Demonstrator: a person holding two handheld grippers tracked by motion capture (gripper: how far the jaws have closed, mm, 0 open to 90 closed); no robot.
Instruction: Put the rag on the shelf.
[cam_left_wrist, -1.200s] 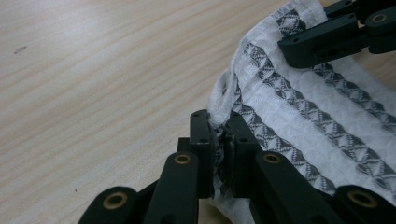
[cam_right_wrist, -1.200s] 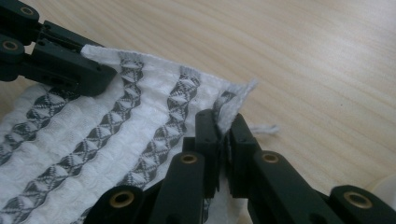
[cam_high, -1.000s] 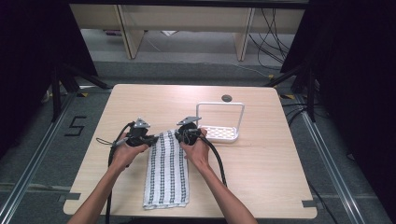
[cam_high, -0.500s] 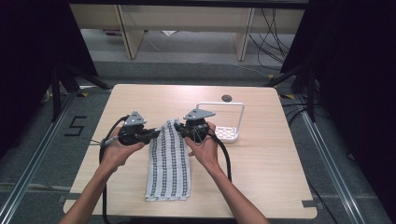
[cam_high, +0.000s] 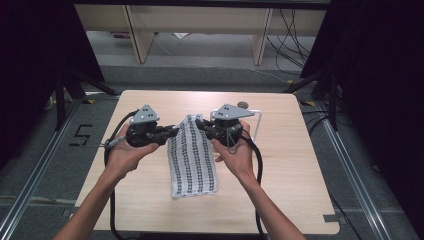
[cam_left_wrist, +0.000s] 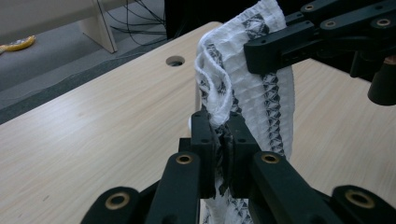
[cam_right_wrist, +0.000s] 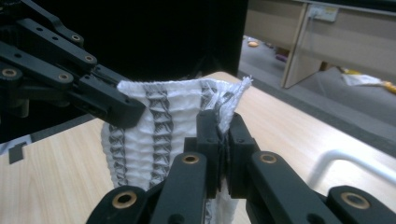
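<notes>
A white cloth (cam_high: 192, 155) with dark patterned stripes hangs between my two grippers, its top edge lifted off the wooden table (cam_high: 150, 210) and its lower end lying on the wood. My left gripper (cam_high: 172, 131) is shut on the cloth's top left corner (cam_left_wrist: 219, 109). On the right, my right gripper (cam_high: 199, 123) is shut on the other top corner (cam_right_wrist: 229, 109). Each gripper view shows its own jaws pinched on the cloth (cam_left_wrist: 271, 100) with the other gripper's jaws clamped on the cloth (cam_right_wrist: 154, 130) beyond.
A white wire rack (cam_high: 254, 122) stands on the table just behind and right of my right hand. A small dark round object (cam_high: 243, 105) lies near the table's far edge. Cables trail from both grippers toward the table's front edge.
Both grippers have risen and moved toward the far side with the cloth's top edge, so more of the cloth hangs off the table.
</notes>
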